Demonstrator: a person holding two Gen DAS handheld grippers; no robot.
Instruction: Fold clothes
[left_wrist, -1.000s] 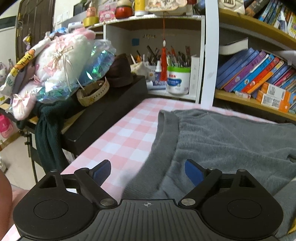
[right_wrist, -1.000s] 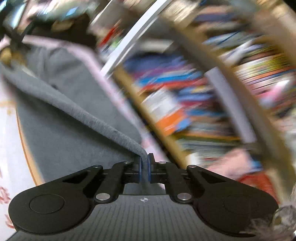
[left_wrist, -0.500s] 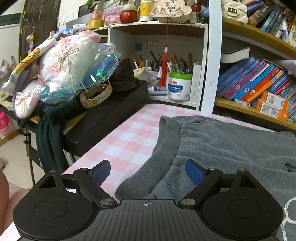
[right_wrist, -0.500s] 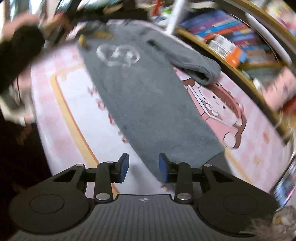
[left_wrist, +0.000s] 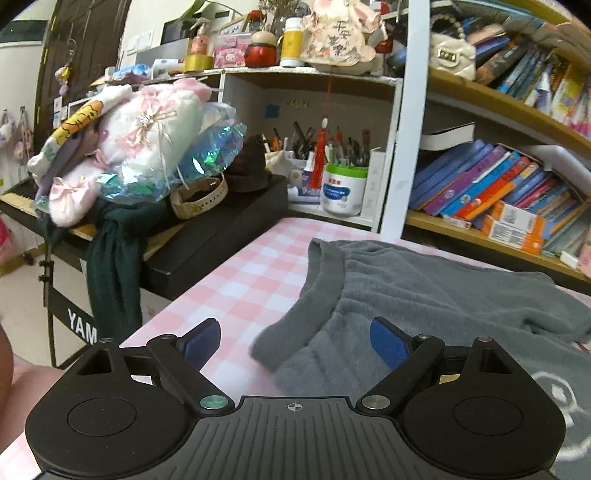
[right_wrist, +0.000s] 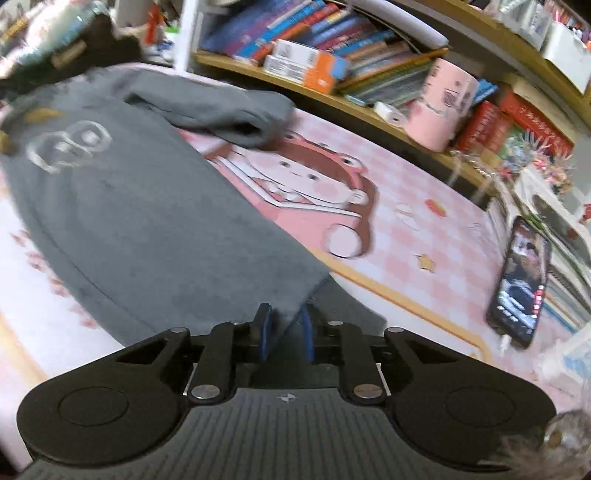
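Note:
A grey fleece sweater (left_wrist: 424, 295) lies flat on the pink checked table mat (left_wrist: 236, 280). My left gripper (left_wrist: 295, 332) stands wide open just above the sweater's near sleeve end (left_wrist: 280, 347), with nothing pinched. In the right wrist view the sweater (right_wrist: 129, 206) shows a white print (right_wrist: 70, 144), and one sleeve (right_wrist: 221, 110) is folded across its far side. My right gripper (right_wrist: 285, 325) hovers at the sweater's bottom hem corner. Its jaws are closing, and the grey corner pokes in between the blue pads (right_wrist: 265, 328) with a gap still showing.
A phone (right_wrist: 524, 280) with its screen lit lies on the mat at the right. A pink cup (right_wrist: 443, 107) and rows of books (right_wrist: 303, 40) fill the shelf behind. A black keyboard (left_wrist: 207, 240) piled with plush toys (left_wrist: 140, 147) stands left of the table.
The right gripper let go of the grey edge, opened, swung down over the sweater and now narrows at its hem corner. The left gripper drew back slightly, still open.

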